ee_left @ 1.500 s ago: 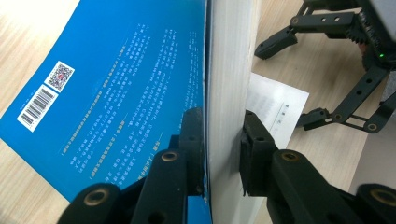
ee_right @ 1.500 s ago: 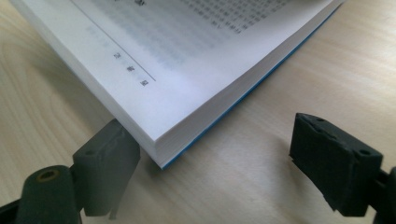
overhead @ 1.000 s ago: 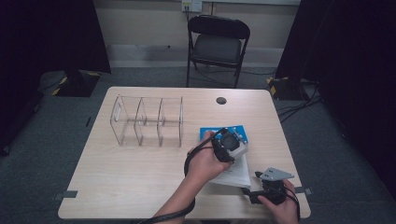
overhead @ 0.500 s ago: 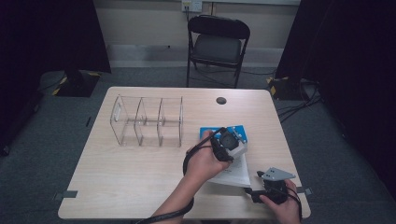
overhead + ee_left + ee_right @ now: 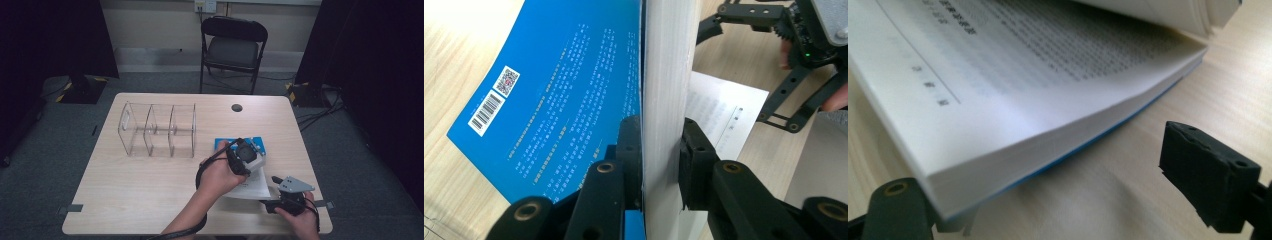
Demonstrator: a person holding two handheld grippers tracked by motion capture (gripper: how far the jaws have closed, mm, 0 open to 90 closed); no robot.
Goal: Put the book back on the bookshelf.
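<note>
Nothing on the table has shifted since a second ago: both our hands hold their places, and only the right gripper's (image 5: 276, 180) jaws have just been opening a touch. We clamp the left gripper (image 5: 661, 160) on a thick block of pages of the blue book (image 5: 559, 90), one pad against the blue back cover and the other against the white page edges, so the upper half of the book stands lifted and the volume stays open. That grip frees the lower pages (image 5: 1013, 85) to lie flat and curl toward the right gripper, whose jaws stand wide with nothing pressed between them; one pad sits under the near corner of the lower stack and the other (image 5: 1210, 175) hangs apart over bare wood, placed, we judge, to take that stack next. The book lies near the right front part of the table (image 5: 125, 200), its open white page (image 5: 252, 187) reaching toward the front edge between our two hands. Beyond it, toward the middle, the clear acrylic organiser (image 5: 157, 130) waits with its compartments vacant, likely the slot meant for books. A small dark disc (image 5: 236, 107) rests near the far edge, and a folding chair (image 5: 232, 50) stands behind the table.
</note>
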